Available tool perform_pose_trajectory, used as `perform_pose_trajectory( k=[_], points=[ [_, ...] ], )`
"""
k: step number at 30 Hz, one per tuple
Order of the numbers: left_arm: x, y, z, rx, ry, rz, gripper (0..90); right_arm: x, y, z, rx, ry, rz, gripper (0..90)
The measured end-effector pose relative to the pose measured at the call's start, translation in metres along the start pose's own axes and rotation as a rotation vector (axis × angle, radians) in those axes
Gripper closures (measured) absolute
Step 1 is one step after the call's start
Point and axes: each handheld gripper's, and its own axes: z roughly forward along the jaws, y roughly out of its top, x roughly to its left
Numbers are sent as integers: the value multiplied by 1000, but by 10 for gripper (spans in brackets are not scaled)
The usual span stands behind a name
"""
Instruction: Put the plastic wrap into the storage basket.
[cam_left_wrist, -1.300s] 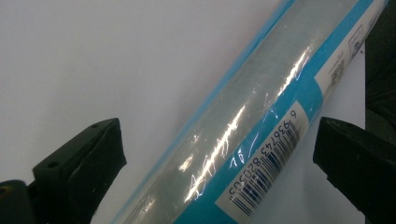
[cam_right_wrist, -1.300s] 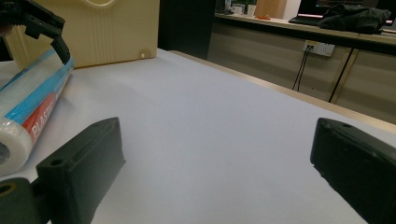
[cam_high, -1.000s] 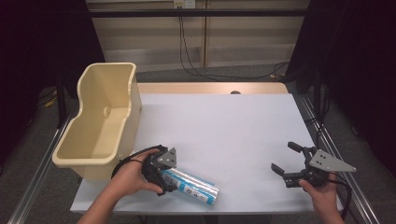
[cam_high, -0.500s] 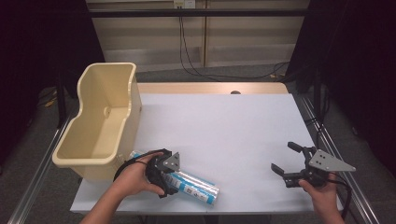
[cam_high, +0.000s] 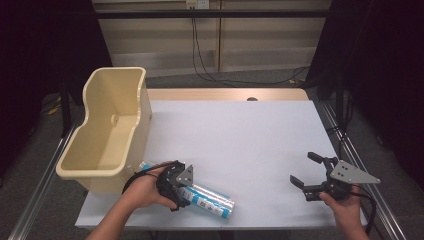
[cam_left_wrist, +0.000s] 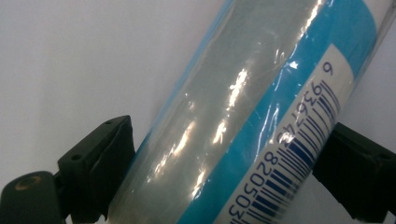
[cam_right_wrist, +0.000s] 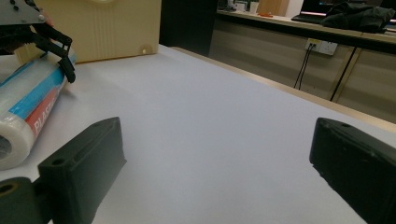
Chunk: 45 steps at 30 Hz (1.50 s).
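A cylindrical roll in clear shiny wrap with blue, red and barcode print (cam_high: 200, 196) is seen lying flat at the near-left edge of the white table (cam_high: 240, 140), just beside the empty cream plastic tub (cam_high: 107, 131). The left tongs (cam_high: 176, 187) are set down across the roll; in the left gripper view a jaw sits tight against each side, so the roll (cam_left_wrist: 252, 126) is judged gripped, likely crosswise for a balanced lift toward the tub. The right tongs (cam_high: 308, 177) are held spread open over bare table at the near-right, well apart from the roll, apparently parked out of the way.
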Motion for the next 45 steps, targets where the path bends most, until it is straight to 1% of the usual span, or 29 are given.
perform_pose_trajectory(
  k=[4, 5, 7, 8, 10, 11, 12, 13, 15, 17, 18, 19, 21, 22, 23, 24, 26, 27, 29, 30, 31, 33, 34, 38, 39, 40, 42, 43, 45],
  points=[
    [0, 0, 0, 1, 1, 5, 110, 0, 0, 0, 2, 1, -2, 24],
    [0, 0, 0, 9, 2, 18, 114, 0, 0, 0, 2, 1, -2, 24],
    [0, 1, -1, 16, 5, 25, 117, 0, 0, 0, 1, 1, 0, 25],
    [0, 1, -1, 16, 5, 25, 121, 0, 0, 0, 1, 1, 0, 25],
    [-2, 4, -1, 37, 14, 29, 125, 0, 0, 0, 4, 3, -7, 25],
    [-1, 6, -1, 40, 11, 18, 132, 0, 0, 1, 2, 4, -5, 26],
    [-1, 6, -1, 40, 11, 18, 136, 0, 0, 1, 2, 4, -5, 26],
    [-1, 7, -1, 42, 3, -3, 136, -1, 0, 1, 3, 5, -5, 26],
    [2, 9, -1, 42, -20, -25, 154, 0, -1, 1, 9, 9, -3, 30],
    [3, 11, -2, 57, -15, -38, 190, 0, -1, 1, 12, 10, 0, 30],
    [4, 13, -2, 60, -25, -63, 208, 0, -1, 1, 15, 14, -4, 30],
    [5, 15, -2, 73, -35, -73, 221, 0, -1, 1, 14, 10, -4, 30],
    [7, 17, -2, 77, -53, -87, 245, 0, -1, 1, 12, 13, -2, 30],
    [9, 17, -1, 62, -71, -116, 258, -1, -1, 1, 11, 10, -5, 30],
    [9, 17, -1, 62, -71, -116, 260, -1, -1, 0, 11, 9, -5, 30],
    [10, 17, -1, 53, -84, -130, 260, -1, -1, 0, 11, 9, -5, 30],
    [11, 17, -1, 62, -88, -112, 262, -1, -1, 0, 9, 9, -4, 30],
    [11, 16, -1, 54, -92, -116, 263, -1, -1, 0, 10, 8, -4, 30],
    [14, 15, -1, 51, -99, -99, 262, -1, -1, 0, 9, 8, -1, 29],
    [14, 14, 0, 44, -103, -106, 262, -1, -1, 0, 9, 9, -4, 29],
    [15, 14, 0, 46, -108, -103, 262, -1, -1, 0, 9, 11, -4, 30],
    [15, 13, 1, 32, -114, -96, 266, -1, -1, 0, 11, 11, -8, 29],
    [16, 12, 2, 30, -118, -106, 267, 0, -1, 0, 10, 10, -7, 29],
    [19, 12, 6, 35, -147, -94, 272, -1, -1, 0, 10, 11, -7, 29],
    [18, 12, 8, 29, -156, -101, 272, -1, -1, 0, 10, 11, -7, 29],
    [19, 12, 9, 35, -168, -96, 272, -1, -1, 0, 9, 12, -8, 29],
    [17, 13, 9, 53, -161, -85, 275, -1, -1, -1, 10, 13, -9, 29],
    [14, 14, 9, 58, -135, -87, 275, -1, -1, 0, 12, 12, -7, 29],
    [12, 15, 8, 51, -127, -92, 277, -1, -1, 0, 14, 13, -8, 29]
  ],
)
